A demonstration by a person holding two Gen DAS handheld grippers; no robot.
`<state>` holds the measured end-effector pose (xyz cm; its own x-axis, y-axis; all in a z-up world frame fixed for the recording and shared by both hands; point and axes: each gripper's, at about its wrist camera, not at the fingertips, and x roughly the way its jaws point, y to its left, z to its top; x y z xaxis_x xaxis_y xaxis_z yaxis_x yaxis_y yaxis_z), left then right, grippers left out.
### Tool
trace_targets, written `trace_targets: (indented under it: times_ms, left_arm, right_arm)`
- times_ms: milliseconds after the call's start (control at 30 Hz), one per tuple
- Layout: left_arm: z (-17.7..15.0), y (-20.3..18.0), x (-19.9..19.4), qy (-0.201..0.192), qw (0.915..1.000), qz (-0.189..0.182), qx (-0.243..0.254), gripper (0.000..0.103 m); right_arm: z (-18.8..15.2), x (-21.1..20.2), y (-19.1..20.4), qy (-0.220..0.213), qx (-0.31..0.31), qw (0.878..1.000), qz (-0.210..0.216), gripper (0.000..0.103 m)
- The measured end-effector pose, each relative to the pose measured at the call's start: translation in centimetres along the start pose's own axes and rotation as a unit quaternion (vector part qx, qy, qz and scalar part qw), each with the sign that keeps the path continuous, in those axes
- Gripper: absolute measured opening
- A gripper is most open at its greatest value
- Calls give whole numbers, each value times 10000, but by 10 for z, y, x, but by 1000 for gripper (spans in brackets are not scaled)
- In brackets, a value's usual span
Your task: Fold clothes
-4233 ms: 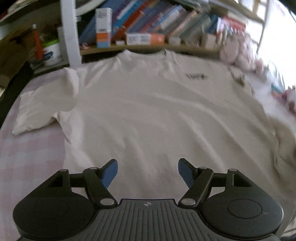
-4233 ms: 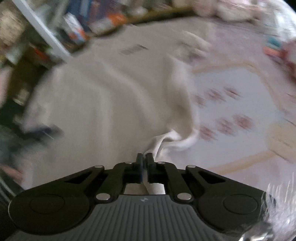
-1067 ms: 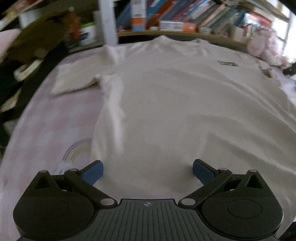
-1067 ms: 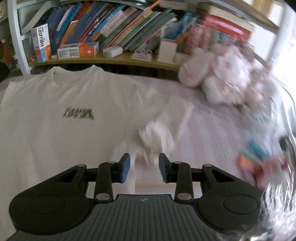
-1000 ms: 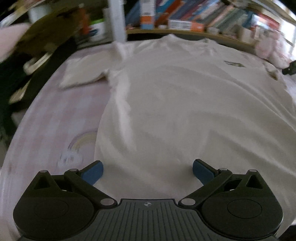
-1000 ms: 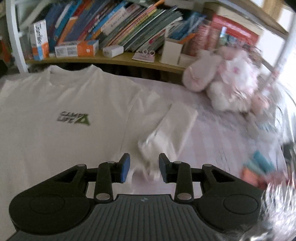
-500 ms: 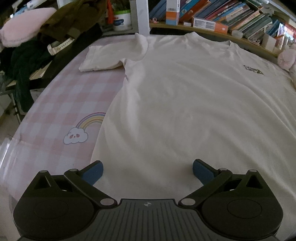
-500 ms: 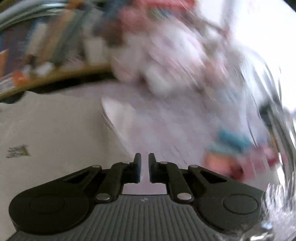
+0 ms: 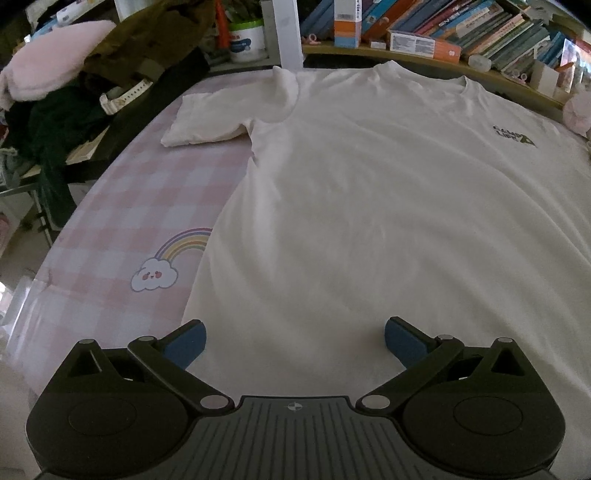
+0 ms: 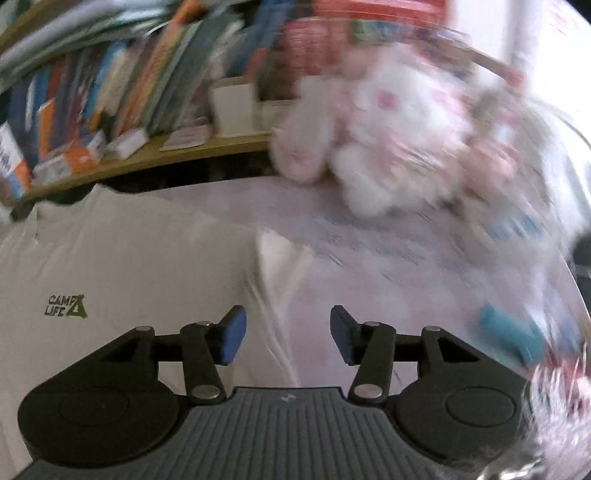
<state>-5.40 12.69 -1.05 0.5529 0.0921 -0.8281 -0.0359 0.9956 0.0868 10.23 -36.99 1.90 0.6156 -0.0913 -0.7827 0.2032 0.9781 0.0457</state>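
Left tool agape, right tool opening

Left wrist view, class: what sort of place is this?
Probably a child's bedroom: a pink checked sheet with a rainbow print, a crowded bookshelf, and a heap of clothes.

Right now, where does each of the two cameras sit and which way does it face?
Left wrist: on the left gripper, facing down along open jaws over the white cotton T-shirt toward the bookshelf.
Right wrist: on the right gripper, jaws opening over the shirt's right sleeve, facing pink plush toys.
Shared: the shirt's green chest logo.
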Motion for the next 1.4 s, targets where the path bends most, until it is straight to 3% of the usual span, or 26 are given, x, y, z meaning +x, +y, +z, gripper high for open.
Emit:
trace_targets:
  times_ms: [133,167,200,233,367,533,733,1167,1267,1400]
  left_arm:
    - [1,0,1,7,9999,31,-112,103]
    - [1,0,1,15,9998,47,-172,103]
    - [1,0,1,22,9997,61,-229,103]
    - [0,1,2,19,9997,59,-257,103]
    - [1,4,3,36,9994,12,-331,103]
    - [3,8,6,118,9993,-26,-360,103]
    - [5,2,5,161,9998,84,-103,103]
    - [8,-5,3,254,9991,254,230,103]
    - [5,-5,-5,236,9983,287,458,103]
    - [10,8,-21,-101,9992,257,285,103]
  right_arm:
    - [21,36,22,339,-371,9987,-38,43]
    - [23,45,24,477,-400,9980,-46,34]
    - [24,50,23,588,-403,9974,-48,9]
    - [24,52,21,643,-384,9972,-38,5]
    - [19,25,-11,183,375,9977,-537,5]
    - [-2,30,-41,376,992,9932,-480,6]
    - [-1,39,-45,115,843,9957,-379,8]
    - [20,57,-38,67,680,9950,-733,6]
    - [16,50,-39,67,550,9950,-836,10]
    - [8,28,-39,-119,360,9953,-891,20]
